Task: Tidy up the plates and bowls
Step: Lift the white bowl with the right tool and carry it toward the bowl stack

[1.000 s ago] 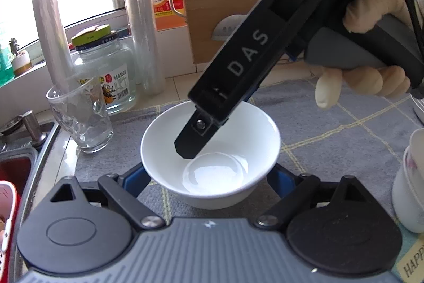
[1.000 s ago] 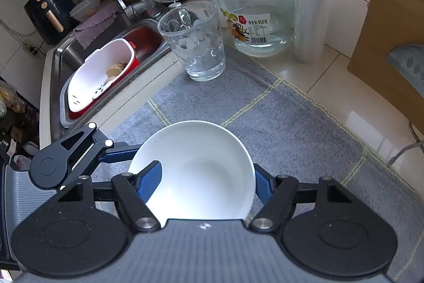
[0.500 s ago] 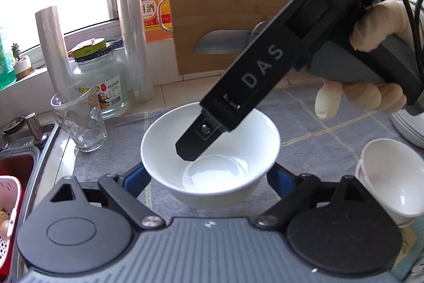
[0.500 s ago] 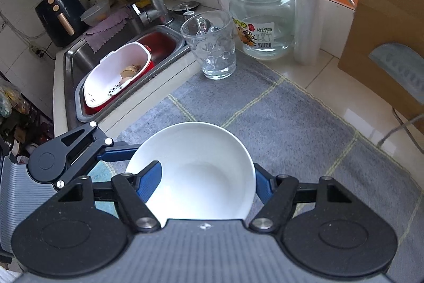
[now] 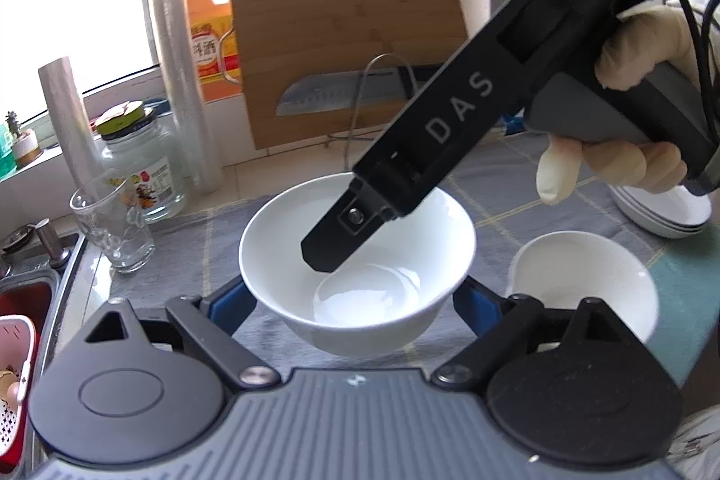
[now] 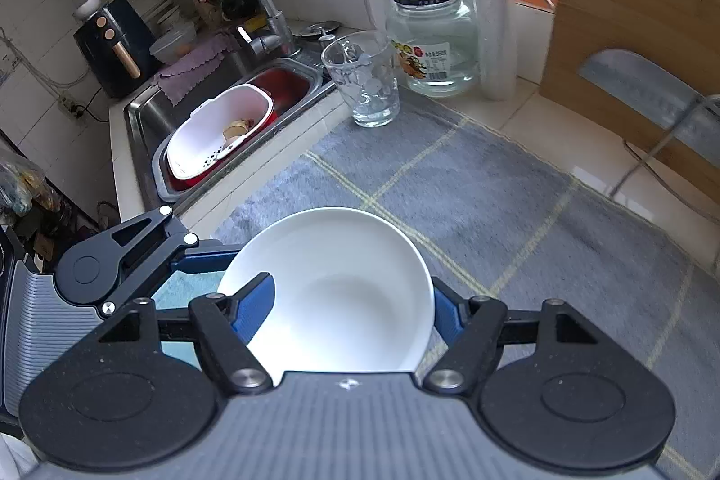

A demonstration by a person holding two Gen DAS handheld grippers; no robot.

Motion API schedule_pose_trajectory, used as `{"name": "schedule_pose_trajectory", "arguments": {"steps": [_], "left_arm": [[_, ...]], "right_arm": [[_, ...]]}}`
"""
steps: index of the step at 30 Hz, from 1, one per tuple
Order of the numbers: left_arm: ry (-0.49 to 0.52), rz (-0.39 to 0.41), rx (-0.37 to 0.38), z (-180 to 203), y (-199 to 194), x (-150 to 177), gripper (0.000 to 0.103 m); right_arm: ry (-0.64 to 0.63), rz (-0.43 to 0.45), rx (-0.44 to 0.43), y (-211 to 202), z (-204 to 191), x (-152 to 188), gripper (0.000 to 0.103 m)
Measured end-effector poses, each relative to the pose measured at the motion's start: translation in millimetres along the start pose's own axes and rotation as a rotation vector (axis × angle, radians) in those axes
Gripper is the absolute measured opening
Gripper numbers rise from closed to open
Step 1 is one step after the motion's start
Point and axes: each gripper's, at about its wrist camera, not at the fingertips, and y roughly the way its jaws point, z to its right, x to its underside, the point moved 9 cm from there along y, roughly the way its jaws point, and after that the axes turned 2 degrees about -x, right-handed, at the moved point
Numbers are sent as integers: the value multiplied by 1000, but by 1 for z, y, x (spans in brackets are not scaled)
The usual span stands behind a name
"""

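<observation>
We are mid-carry: the white bowl (image 5: 360, 255) is held off the grey checked mat (image 6: 472, 201) by both grippers at once, so the step in hand looks like moving it to join the other crockery. The left gripper (image 5: 355, 298) has its blue fingers (image 5: 234, 302) clamped against the bowl's outer wall on either side. The right gripper (image 6: 353, 311) grips the same bowl across its rim: one blue pad sits inside the bowl, the other outside, both pressed on it.

In the left wrist view the right gripper reaches down steeply from the upper right, its tip over the bowl's inside, with the person's gloved hand (image 5: 630, 147) wrapped round the handle.

A second white bowl (image 5: 585, 282) stands on the mat near its right edge, with stacked plates (image 5: 657, 214) just beyond it. We judge the next move calls for centring our bowl over that second bowl, lowering it level so it nests, then easing both grips apart together.
</observation>
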Motion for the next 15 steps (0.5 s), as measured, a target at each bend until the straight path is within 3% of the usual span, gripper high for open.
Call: {"name": "schedule_pose_trajectory", "arguments": {"steps": [15], "left_arm": [[45, 25, 41, 55, -24, -8, 93]], "right_arm": [[20, 42, 27, -55, 5, 43, 78]]}}
